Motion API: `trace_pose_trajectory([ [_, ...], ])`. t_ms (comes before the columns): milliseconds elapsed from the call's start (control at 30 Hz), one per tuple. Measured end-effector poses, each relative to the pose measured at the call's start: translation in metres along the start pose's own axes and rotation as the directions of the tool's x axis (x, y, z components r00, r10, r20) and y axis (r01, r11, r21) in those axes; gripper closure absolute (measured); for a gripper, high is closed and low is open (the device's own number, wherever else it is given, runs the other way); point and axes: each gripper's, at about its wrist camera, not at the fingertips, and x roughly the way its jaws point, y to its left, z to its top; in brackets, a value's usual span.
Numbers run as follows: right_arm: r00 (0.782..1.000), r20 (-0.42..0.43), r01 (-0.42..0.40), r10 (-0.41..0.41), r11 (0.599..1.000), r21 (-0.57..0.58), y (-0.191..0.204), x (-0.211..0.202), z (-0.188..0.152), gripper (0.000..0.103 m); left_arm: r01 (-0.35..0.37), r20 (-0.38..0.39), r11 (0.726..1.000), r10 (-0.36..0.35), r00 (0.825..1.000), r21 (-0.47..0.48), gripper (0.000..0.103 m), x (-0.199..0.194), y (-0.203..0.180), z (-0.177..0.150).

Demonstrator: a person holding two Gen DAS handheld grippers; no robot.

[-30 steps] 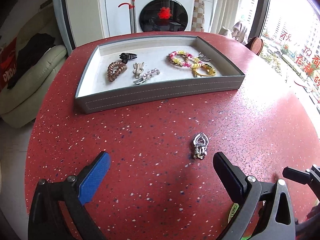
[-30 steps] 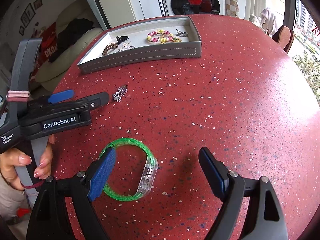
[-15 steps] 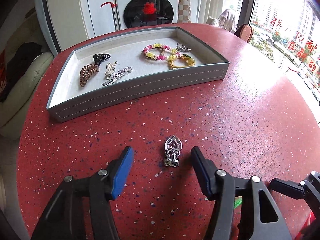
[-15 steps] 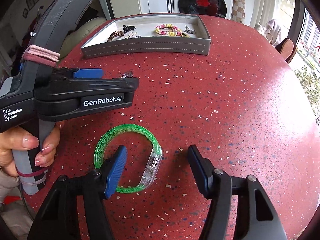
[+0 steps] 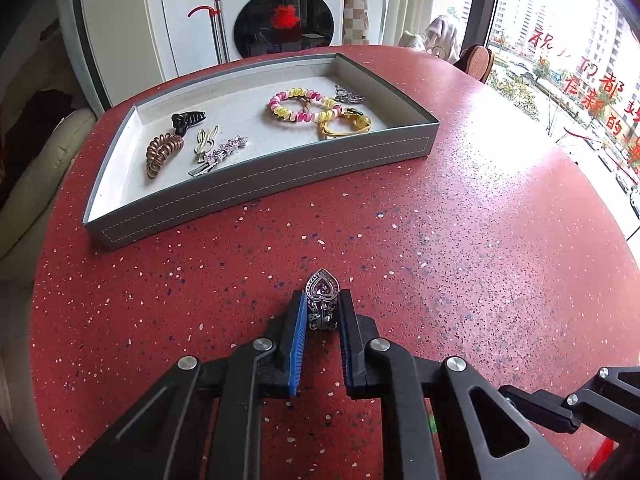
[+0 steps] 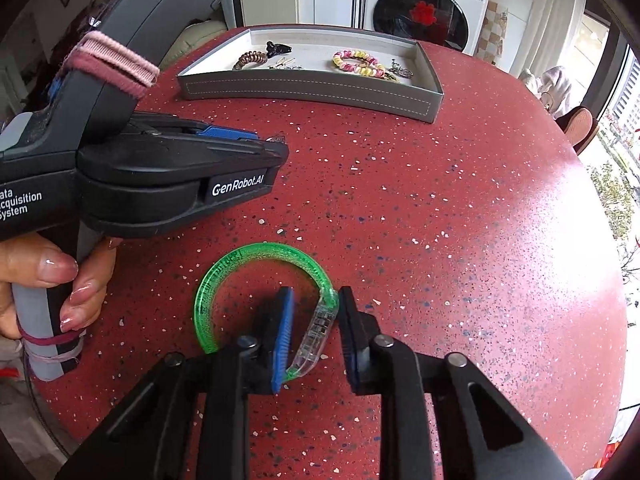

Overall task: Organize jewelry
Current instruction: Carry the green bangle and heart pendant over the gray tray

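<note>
A silver heart-shaped hair clip (image 5: 322, 298) lies on the red speckled table (image 5: 460, 240). My left gripper (image 5: 322, 304) is shut on it, pads against both its sides. A green translucent bangle with a clear clasp (image 6: 256, 280) lies on the table in the right wrist view. My right gripper (image 6: 316, 312) has closed around its clasp section, one finger inside the ring and one outside. The grey jewelry tray (image 5: 280, 184) stands beyond, holding hair clips, a coil tie, a pink-yellow bracelet and a gold ring. The left gripper's body (image 6: 168, 168) shows in the right wrist view.
A washing machine (image 5: 284, 12) and white cabinets stand past the table's far edge. A beige sofa (image 5: 32, 168) is at the left. A window and a chair back (image 5: 476, 60) are at the right. A hand (image 6: 48, 280) holds the left gripper's handle.
Both grippers moved forward and closed: the left from wide open onto the silver heart clip, the right from wide open onto the green bangle's clasp section.
</note>
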Motion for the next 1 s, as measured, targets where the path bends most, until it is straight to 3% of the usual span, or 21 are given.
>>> trace_pose_trajectory([
  [33,1.000,0.001,-0.006,0.006,1.000,0.009,-0.001,0.000,0.000,0.091,0.003,0.001,1.000,-0.003,1.000,0.001,0.069,0.000,0.000,0.000],
  [567,0.998,0.039,-0.059,0.054,0.987,0.149,-0.039,-0.007,0.011,0.091,0.041,0.052,0.998,-0.039,0.998,-0.040,0.069,-0.019,0.018,0.002],
  [1000,0.993,0.078,-0.100,0.085,0.970,0.220,-0.063,-0.007,0.039,0.091,-0.002,0.107,0.994,0.013,0.994,-0.107,0.069,-0.045,0.064,0.012],
])
